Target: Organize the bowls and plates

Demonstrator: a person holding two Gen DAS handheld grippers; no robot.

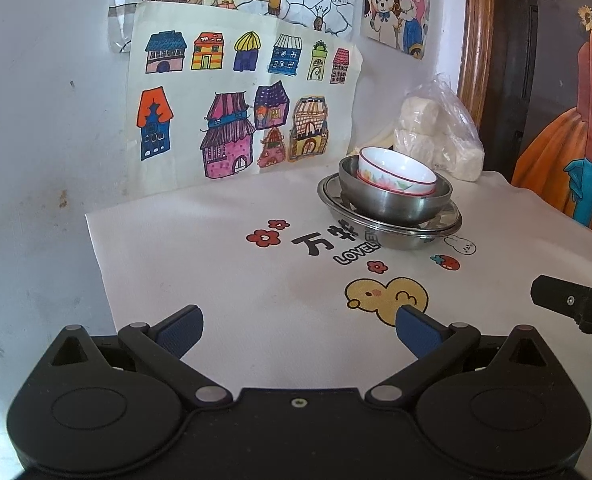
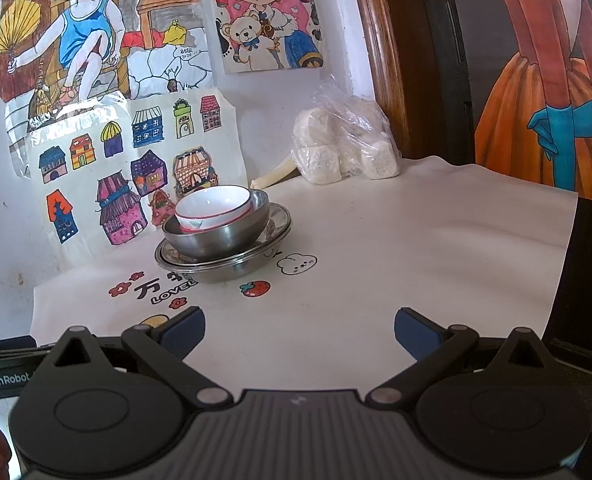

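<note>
Left gripper (image 1: 299, 330) & right gripper (image 2: 300, 330): fingers spread wide, nothing held, both above the counter cloth (image 2: 416, 248). White bowl (image 2: 214, 207) sits tilted in steel bowl (image 2: 220, 236), on 2 steel plates (image 2: 232, 266), near the wall by the houses drawing (image 2: 136, 176). Bagged buns (image 2: 344, 152) behind.

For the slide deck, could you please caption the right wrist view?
Open right gripper faces a white bowl nested in a steel bowl on steel plates.
</note>
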